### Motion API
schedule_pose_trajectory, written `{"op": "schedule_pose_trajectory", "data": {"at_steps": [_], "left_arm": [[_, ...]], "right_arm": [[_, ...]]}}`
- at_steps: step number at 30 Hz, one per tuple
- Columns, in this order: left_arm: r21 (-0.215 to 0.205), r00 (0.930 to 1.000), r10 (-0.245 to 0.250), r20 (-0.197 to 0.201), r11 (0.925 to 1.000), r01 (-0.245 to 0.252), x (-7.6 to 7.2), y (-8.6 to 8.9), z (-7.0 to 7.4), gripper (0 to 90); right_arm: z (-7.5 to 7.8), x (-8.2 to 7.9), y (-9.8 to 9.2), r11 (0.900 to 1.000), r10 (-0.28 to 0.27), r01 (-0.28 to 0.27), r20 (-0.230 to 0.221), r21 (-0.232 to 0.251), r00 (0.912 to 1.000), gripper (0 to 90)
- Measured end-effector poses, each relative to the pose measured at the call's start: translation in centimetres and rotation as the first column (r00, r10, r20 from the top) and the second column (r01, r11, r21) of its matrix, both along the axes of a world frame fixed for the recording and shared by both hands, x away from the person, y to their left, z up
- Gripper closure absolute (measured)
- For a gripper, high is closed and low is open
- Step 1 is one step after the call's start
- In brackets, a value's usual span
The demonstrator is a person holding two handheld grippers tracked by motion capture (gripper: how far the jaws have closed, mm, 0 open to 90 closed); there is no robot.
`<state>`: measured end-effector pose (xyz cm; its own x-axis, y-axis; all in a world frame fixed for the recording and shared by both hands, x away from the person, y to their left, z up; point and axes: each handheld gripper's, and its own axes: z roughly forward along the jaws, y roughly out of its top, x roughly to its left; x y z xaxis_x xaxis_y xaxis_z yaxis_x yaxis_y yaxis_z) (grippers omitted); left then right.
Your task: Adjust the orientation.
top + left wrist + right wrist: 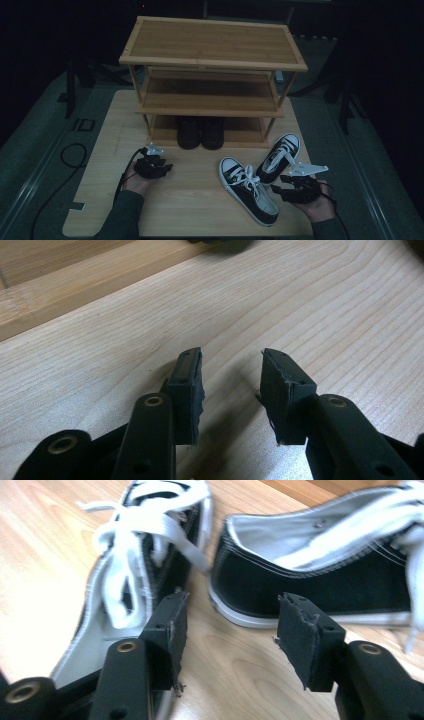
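From the high view we see a wooden shoe rack (212, 55) standing at the far side of the table (100, 200), with a pair of dark shoes (201, 132) on its bottom shelf. In front of the rack and toward its right end lie two black-and-white sneakers: the near sneaker (248, 196) lies toe pointing away from the rack, and the far sneaker (279, 158) lies just beside it, closer to the rack. The right gripper (280, 184) sits just right of the near sneaker, beside the heel of the far one. The left gripper (166, 167) rests in front of the rack's left half, well apart from the sneakers.

In the left gripper view, our left gripper (231, 385) has its jaws partly apart with bare table between them; the rack's base edge (75, 295) lies ahead.

In the right gripper view, our right gripper (230, 630) stands partly open, nothing between its jaws, with the near sneaker (125, 580) by its left jaw and the far sneaker (320, 575) just beyond its right jaw.
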<state>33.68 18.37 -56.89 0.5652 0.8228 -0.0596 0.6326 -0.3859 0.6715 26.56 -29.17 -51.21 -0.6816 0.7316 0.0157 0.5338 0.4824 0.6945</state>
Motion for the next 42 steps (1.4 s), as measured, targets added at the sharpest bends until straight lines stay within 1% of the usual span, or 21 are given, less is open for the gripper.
{"op": "schedule_pose_trajectory", "data": {"at_steps": [7,11,13,15,16,17,18,20,22,24,25,28,30,33,35,36,38,41,42], "left_arm": [[0.005,1.0000,-0.001,0.008,1.0000,0.001,-0.1,-0.1,0.0,60.9],[0.002,1.0000,-0.002,0.007,1.0000,0.002,-0.1,0.0,-0.1,60.2],[-0.001,0.9999,-0.004,0.011,1.0000,0.004,-0.1,-0.1,-0.1,59.5],[-0.001,0.9999,-0.005,0.013,1.0000,0.005,-0.1,-0.1,-0.1,59.1],[-0.001,0.9999,-0.005,0.013,1.0000,0.005,-0.1,-0.1,-0.1,58.9],[0.000,0.9999,-0.007,0.013,1.0000,0.007,-0.1,-0.2,-0.1,58.9],[0.001,0.9999,-0.008,0.013,1.0000,0.008,-0.1,-0.2,-0.1,58.6],[-0.004,0.9999,-0.008,0.014,1.0000,0.008,-0.2,-0.3,-0.2,58.5],[-0.007,0.9998,-0.010,0.014,0.9999,0.010,-0.2,-0.3,-0.2,58.2],[-0.006,0.9998,-0.012,0.014,0.9999,0.012,-0.2,-0.4,-0.2,58.0],[-0.007,0.9998,-0.013,0.013,0.9999,0.013,-0.2,-0.4,-0.2,58.0],[-0.009,0.9998,-0.013,0.013,0.9999,0.013,-0.2,-0.4,-0.2,57.8],[-0.011,0.9999,-0.013,0.012,0.9999,0.013,-0.1,-0.3,-0.2,57.5],[-0.013,0.9999,-0.012,0.012,0.9998,0.012,-0.2,-0.4,-0.2,57.1],[-0.013,0.9998,-0.011,0.013,0.9998,0.012,-0.2,-0.4,-0.2,57.0],[-0.013,0.9998,-0.012,0.014,0.9998,0.012,-0.2,-0.4,-0.2,56.9],[-0.017,0.9998,-0.014,0.016,0.9998,0.014,-0.2,-0.5,-0.2,56.5],[-0.016,0.9998,-0.015,0.017,0.9998,0.015,-0.2,-0.6,-0.2,56.4],[-0.017,0.9998,-0.015,0.017,0.9997,0.015,-0.2,-0.6,-0.2,56.4]], "right_arm": [[0.5,-0.3,1.5,0.999,0.054,-0.054,0.001,0.004,0.9985,44.2],[0.5,-0.4,2.1,0.997,0.072,-0.072,-0.001,-0.005,0.9974,44.1],[0.4,-0.4,2.7,0.996,0.085,-0.085,-0.009,-0.014,0.9963,45.5],[0.3,-0.3,3.1,0.995,0.089,-0.089,-0.007,-0.035,0.9960,48.4],[0.3,-0.3,3.1,0.995,0.089,-0.089,-0.007,-0.035,0.9960,48.4],[0.2,-0.3,3.3,0.994,0.092,-0.092,-0.004,-0.051,0.9958,50.1],[0.1,-0.2,3.6,0.994,0.083,-0.083,-0.005,-0.068,0.9965,53.1],[-0.1,0.0,3.9,0.994,0.081,-0.082,-0.012,-0.072,0.9967,56.6],[-0.4,0.1,4.3,0.993,0.078,-0.078,-0.013,-0.087,0.9969,58.6],[-0.9,0.2,4.8,0.989,0.072,-0.071,0.006,-0.127,0.9974,60.6],[-1.1,0.3,5.1,0.989,0.060,-0.058,0.010,-0.138,0.9981,62.0],[-1.6,0.6,5.6,0.989,0.042,-0.040,0.014,-0.143,0.9990,65.5],[-1.9,0.7,6.0,0.988,0.040,-0.037,0.018,-0.152,0.9990,68.4],[-2.3,0.9,6.5,0.982,0.051,-0.047,0.018,-0.181,0.9985,74.1],[-2.6,0.9,6.7,0.983,0.059,-0.055,0.020,-0.176,0.9980,81.4],[-2.6,0.9,6.8,0.984,0.063,-0.059,0.019,-0.168,0.9978,83.3],[-2.7,0.9,6.9,0.985,0.055,-0.049,0.033,-0.166,0.9979,86.9],[-2.7,1.0,6.9,0.985,0.055,-0.047,0.043,-0.164,0.9976,87.4],[-2.8,1.1,6.8,0.988,0.051,-0.044,0.042,-0.148,0.9978,87.6]]}}
